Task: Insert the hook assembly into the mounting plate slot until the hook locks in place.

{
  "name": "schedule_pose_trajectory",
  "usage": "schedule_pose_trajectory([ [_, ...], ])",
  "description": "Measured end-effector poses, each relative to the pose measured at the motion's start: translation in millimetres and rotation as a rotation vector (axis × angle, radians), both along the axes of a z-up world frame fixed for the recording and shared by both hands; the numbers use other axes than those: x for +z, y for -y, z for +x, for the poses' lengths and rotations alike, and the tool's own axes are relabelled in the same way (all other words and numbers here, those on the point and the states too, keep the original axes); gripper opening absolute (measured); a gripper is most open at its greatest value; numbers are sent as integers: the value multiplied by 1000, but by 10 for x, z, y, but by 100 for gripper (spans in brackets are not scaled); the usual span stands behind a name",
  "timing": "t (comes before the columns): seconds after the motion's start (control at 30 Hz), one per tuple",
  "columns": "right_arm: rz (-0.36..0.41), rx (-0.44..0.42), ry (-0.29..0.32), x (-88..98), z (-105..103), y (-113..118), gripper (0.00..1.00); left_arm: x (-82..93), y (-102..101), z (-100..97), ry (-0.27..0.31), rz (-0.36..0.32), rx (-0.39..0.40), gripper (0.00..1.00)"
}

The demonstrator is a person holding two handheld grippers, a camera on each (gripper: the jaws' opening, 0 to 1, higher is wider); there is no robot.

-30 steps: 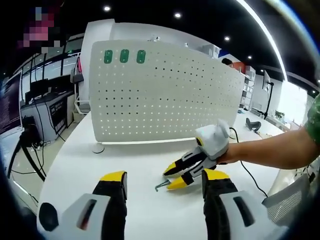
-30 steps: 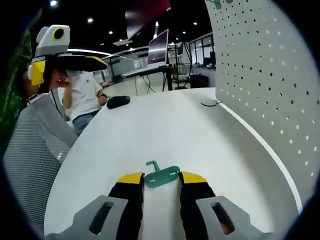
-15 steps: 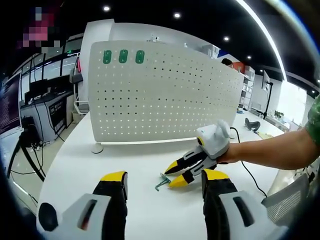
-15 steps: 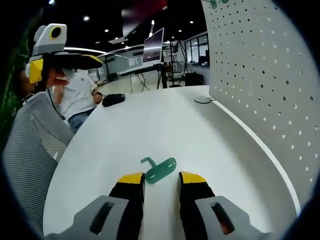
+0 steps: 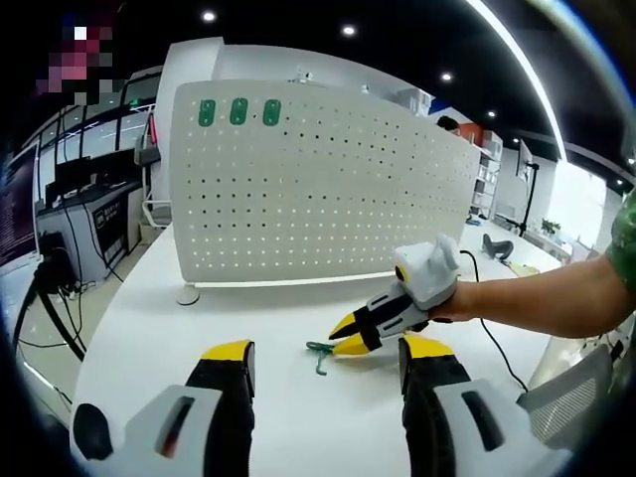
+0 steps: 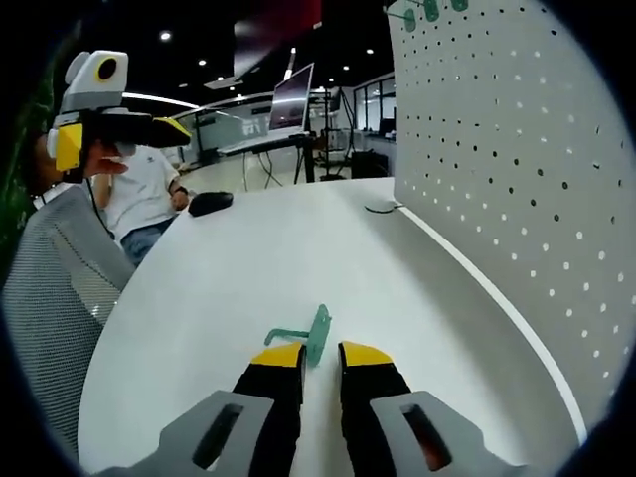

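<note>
Right gripper (image 6: 320,354) clamped on the small green plastic hook assembly (image 6: 316,334)

The hook stands on edge at the yellow tips, low over the white table (image 6: 248,268); the white perforated mounting plate (image 5: 318,184) stands upright behind; left gripper (image 5: 323,353) jaws wide apart, holding nothing

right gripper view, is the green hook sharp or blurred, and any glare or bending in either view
Right gripper view: the green hook is fairly sharp between the right gripper jaws; the pegboard bulges with fisheye curve. Left gripper view: ceiling lights flare at the top, a window at the right edge is blown out, and the table edge bends.
</note>
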State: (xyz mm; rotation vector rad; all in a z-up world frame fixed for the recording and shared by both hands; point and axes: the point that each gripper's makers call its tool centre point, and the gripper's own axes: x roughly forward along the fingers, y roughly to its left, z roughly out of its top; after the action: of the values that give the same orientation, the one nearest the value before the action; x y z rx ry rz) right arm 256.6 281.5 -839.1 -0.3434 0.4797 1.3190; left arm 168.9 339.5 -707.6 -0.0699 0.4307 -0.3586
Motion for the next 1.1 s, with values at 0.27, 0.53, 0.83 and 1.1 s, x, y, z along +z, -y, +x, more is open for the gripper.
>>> schedule_pose_trajectory([
  [0.27,-4,-12,26,4,42,-11,6,-8,-1,-5,-4,3,-3,59],
  [0.53,-13,-37,39,8,103,8,5,-12,14,-13,-7,0,-6,59],
  [0.83,-22,-45,54,4,117,51,1,-16,36,-18,-9,0,-13,58],
  [1.1,-8,-62,16,11,99,45,0,-18,32,-27,-9,1,-16,57],
])
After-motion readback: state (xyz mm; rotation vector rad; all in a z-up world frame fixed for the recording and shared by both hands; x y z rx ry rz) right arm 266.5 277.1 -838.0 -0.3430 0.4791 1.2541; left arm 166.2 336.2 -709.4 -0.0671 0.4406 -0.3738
